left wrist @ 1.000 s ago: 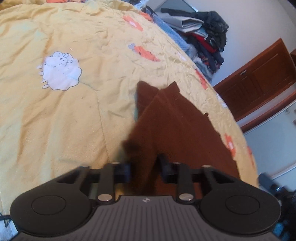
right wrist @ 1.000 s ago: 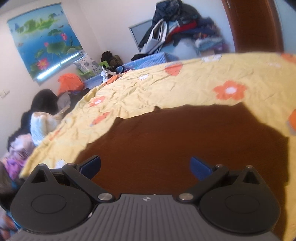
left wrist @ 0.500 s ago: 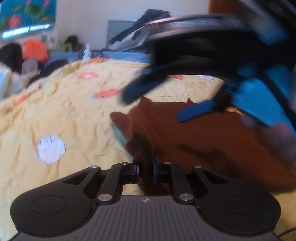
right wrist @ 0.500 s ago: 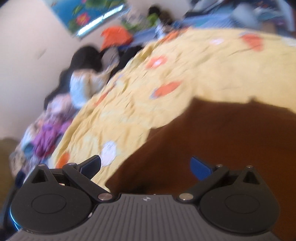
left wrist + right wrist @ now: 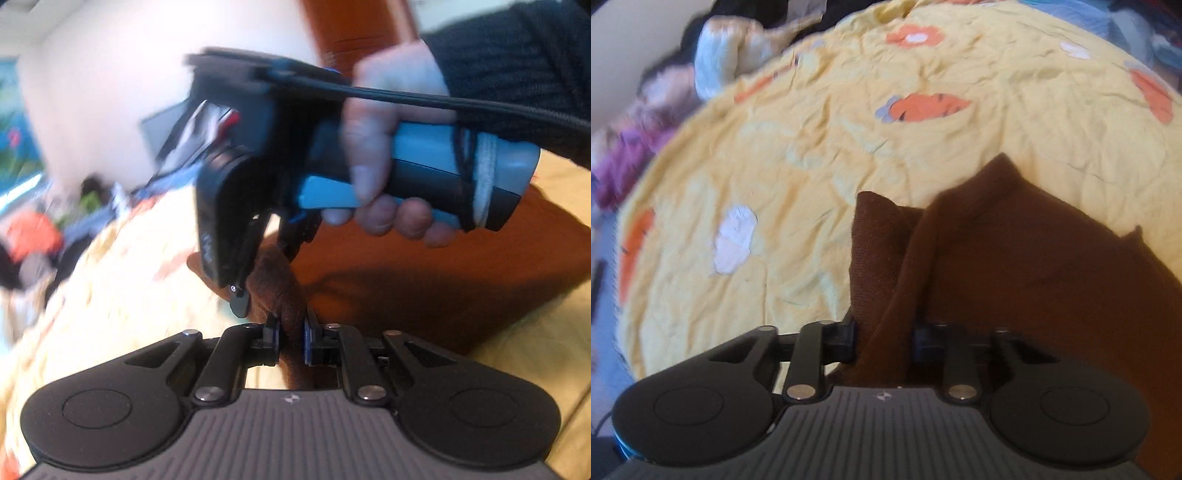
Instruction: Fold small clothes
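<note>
While brown garment (image 5: pixel 1015 277) bunches between both claws | left gripper (image 5: pixel 291 338) clamps it | right gripper (image 5: pixel 884 341) closing on it

Home bedroom, bed under a yellow flowered sheet (image 5: pixel 820 155), heaped clothes (image 5: pixel 646 122) alongside, picture on wall (image 5: pixel 14 147)

Both wrist cameras look down along their claws, close over the same brown garment (image 5: pixel 1015 266) on the yellow bedspread (image 5: pixel 798 155).

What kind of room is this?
Most likely a bedroom. A wrinkled yellow bedspread with orange flowers covers what looks like a bed, a brown garment lies on it, and loose clothes are piled at its edge.
</note>
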